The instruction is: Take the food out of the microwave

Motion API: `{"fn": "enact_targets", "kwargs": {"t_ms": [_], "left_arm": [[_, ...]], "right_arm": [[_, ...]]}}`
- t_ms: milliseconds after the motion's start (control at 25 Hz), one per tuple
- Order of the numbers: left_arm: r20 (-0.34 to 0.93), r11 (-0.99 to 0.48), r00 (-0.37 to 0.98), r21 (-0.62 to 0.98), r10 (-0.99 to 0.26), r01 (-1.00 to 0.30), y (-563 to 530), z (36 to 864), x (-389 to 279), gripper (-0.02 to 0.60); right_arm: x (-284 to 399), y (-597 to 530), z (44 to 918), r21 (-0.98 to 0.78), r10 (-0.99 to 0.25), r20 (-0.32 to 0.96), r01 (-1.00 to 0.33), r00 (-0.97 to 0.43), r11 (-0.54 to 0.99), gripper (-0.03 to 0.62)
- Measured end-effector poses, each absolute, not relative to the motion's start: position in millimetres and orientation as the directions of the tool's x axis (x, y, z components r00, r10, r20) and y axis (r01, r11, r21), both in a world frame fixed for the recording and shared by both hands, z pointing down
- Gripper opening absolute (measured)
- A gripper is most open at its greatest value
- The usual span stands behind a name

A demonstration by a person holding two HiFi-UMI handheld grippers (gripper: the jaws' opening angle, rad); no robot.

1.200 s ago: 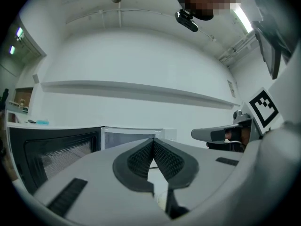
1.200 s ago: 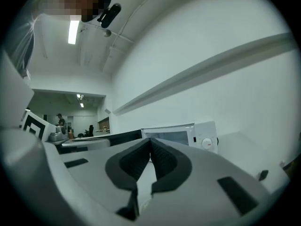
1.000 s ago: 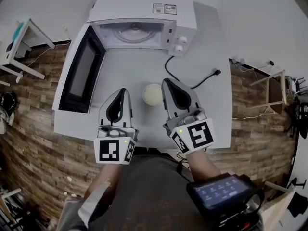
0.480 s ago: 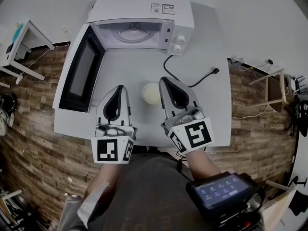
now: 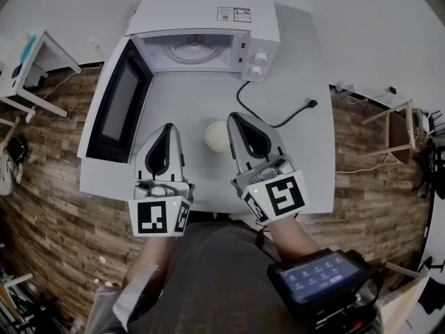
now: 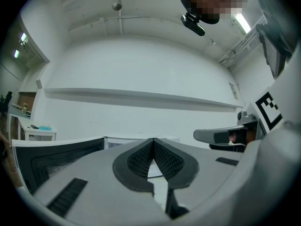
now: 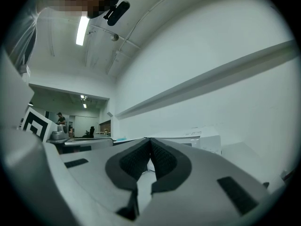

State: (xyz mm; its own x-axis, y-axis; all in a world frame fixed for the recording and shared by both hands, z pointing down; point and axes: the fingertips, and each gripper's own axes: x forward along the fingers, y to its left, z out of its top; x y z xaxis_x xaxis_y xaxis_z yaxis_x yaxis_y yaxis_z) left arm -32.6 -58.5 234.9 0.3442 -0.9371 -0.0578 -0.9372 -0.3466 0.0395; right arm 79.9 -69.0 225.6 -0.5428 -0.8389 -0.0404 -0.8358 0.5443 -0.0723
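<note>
Flanking the food bowl (image 5: 217,136), already on the desk (image 5: 292,145) before the open microwave (image 5: 208,12), the left gripper (image 5: 169,128) and right gripper (image 5: 233,117) show fingers pressed together, empty, though a sideways drift from the right one could topple it.

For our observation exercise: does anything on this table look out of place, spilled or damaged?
Nothing is spilled or broken. Two things stand out: the microwave has its door hanging wide open on an empty turntable, and a black power plug lies loose on the table, in no socket. The bowl sits upright.
</note>
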Motion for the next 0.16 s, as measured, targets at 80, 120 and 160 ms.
{"fn": "enact_targets", "kwargs": {"t_ms": [80,120,160], "left_arm": [[-0.058,-0.341,0.339,0.038,-0.939,-0.939,-59.2,234.4,-33.7,0.008],[-0.059,-0.339,0.337,0.037,-0.940,-0.940,-59.5,234.0,-34.0,0.008],[-0.059,-0.338,0.335,0.036,-0.940,-0.941,-59.6,233.7,-34.3,0.008]], "right_arm": [[79.2,-68.8,225.3,-0.070,-0.837,-0.041,-0.834,-0.546,0.548,0.008],[78.8,-68.7,225.1,-0.069,-0.835,-0.042,-0.832,-0.548,0.550,0.008],[78.4,-68.5,224.8,-0.069,-0.834,-0.042,-0.831,-0.550,0.552,0.008]]}}
